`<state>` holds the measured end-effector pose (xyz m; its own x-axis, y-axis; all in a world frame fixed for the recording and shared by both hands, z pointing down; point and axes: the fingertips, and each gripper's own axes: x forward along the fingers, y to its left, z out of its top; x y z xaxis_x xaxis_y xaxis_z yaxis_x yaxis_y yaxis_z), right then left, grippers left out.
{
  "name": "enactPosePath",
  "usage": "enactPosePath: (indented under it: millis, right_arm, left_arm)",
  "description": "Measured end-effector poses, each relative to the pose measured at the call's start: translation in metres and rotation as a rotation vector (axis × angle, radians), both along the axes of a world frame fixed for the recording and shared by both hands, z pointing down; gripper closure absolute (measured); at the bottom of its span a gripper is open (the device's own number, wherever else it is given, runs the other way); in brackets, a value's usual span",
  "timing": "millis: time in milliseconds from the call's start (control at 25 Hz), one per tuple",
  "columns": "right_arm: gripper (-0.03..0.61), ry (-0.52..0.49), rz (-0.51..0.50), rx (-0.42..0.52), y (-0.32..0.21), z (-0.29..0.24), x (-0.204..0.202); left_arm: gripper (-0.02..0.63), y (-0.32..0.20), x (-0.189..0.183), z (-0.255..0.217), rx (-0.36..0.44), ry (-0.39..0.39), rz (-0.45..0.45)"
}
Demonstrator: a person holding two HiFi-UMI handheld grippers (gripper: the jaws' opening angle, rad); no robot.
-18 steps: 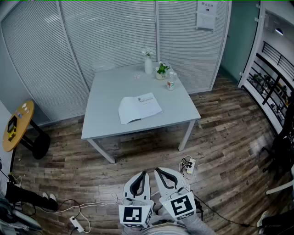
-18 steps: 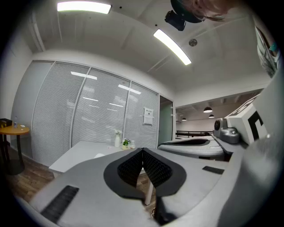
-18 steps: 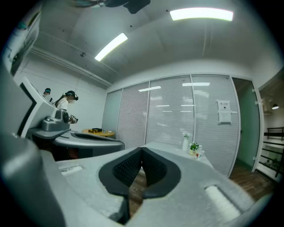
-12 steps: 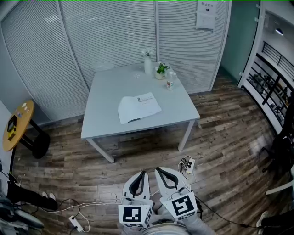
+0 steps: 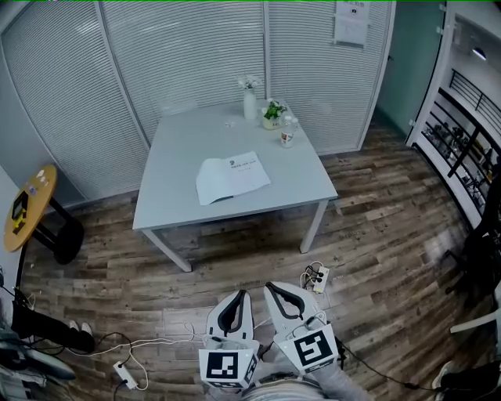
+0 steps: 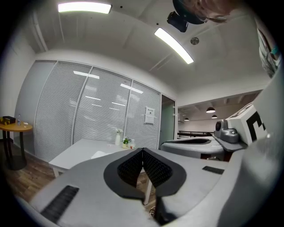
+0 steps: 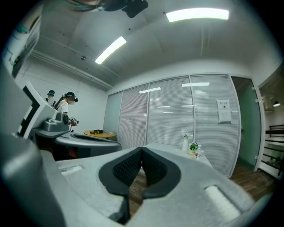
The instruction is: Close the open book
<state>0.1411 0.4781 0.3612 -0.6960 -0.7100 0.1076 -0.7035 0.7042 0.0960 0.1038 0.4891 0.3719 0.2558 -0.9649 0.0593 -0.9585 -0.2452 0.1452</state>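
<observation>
Open book (image 5: 232, 178) lies flat near the middle of the desk (image 5: 176, 141), pages up, spine running roughly from the desk's near edge to its far edge. The left half bows up a little. It looks thin and soft-covered: probably light, floppy pages, likely to slide on the smooth desk top if pushed sideways. Not fragile, though the pages could crease.

Best hold, as a judgement: get under the outer edge of one half, lift it and fold it over the spine. The other tool could pin the opposite half against the desk.

Left tool (image 5: 245, 294) has its jaws pressed together with nothing between them. Right tool (image 5: 266, 289) is the same, tips meeting and empty. Both are held low over the floor on the near side of the desk, well apart from it, so the book is out of reach.

Writing: dark print at the top of the book's right page, too small to read. A sheet (image 5: 350, 23) is posted on the blinds beyond the desk's far edge, also unreadable. No brands can be made out.
</observation>
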Motion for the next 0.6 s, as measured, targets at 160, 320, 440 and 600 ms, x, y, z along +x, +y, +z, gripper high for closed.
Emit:
enactPosePath:
  millis: [160,320,440,600]
  right_arm:
    - [0.577,0.002,-0.021,-0.009,-0.002,0.005,0.003]
    - [0.577,0.007,-0.027,-0.019,-0.013,0.007,0.004]
    - [0.577,0.009,-0.023,-0.02,-0.03,0.01,0.002]
    - [0.577,-0.002,-0.007,-0.021,-0.058,0.012,0.001]
  left_arm:
    - [0.615,-0.004,0.005,0.001,0.005,-0.009,-0.015]
    - [0.615,-0.014,0.005,0.001,-0.004,-0.006,-0.024]
    - [0.615,-0.032,0.003,0.002,-0.016,0.001,-0.022]
    - [0.615,-0.061,0.002,0.007,-0.02,0.009,-0.008]
